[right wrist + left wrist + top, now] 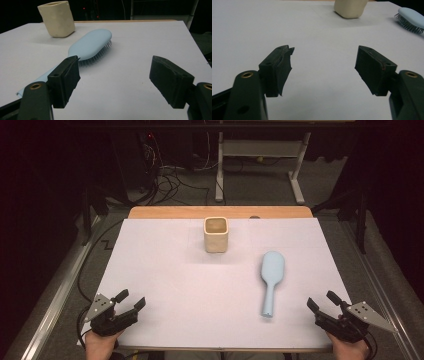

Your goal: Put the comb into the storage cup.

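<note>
The left gripper (130, 301) rests at the near left corner of the table (165, 270), the right gripper (322, 301) at the near right, both with jaws apart and nothing between them. The hairbrush (271, 276) lies bristles down right of centre, handle toward the near edge, near the right gripper. The cup (216, 234) stands upright farther back, apart from the brush.

Light: bright and even on the white table sheet (165, 285); dark room beyond it.
Shadows: soft, faint, beside the beige cup (216, 234).
Focus: near jaws slightly soft in both gripper views.
Glare: none.
</note>
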A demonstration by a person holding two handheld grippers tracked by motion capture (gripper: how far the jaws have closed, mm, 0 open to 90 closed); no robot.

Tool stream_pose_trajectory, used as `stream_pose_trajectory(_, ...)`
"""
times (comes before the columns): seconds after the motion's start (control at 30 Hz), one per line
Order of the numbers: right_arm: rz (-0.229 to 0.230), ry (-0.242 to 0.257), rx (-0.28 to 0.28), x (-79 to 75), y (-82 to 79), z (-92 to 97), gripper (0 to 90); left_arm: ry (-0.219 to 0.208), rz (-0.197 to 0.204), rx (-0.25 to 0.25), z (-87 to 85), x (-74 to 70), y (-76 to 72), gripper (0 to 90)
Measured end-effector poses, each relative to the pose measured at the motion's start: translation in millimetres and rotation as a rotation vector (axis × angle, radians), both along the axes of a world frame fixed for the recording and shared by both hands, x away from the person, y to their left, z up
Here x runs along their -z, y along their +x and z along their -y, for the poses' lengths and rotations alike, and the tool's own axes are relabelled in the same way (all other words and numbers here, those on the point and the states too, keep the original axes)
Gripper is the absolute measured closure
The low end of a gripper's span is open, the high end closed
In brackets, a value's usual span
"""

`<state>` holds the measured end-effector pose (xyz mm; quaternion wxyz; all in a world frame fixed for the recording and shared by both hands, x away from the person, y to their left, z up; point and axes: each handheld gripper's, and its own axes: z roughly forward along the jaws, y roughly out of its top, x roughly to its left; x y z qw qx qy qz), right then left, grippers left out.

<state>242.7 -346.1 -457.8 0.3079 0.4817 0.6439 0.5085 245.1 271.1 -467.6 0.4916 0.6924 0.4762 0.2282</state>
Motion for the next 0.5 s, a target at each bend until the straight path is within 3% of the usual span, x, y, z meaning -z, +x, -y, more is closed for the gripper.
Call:
stream_pose_trajectory(0.23,0.011,-0.005,0.005,-1.0,-1.3,0.2,25.3,-0.004,-0.007,-0.021,-0.8,-0.4,1.1,29.0)
stream_pose_trajectory(0.5,0.014,-0.012,-0.009,-2.7,0.5,-2.0,25.2,0.006,-0.001,0.002,0.9,-0.6,1.0,29.3)
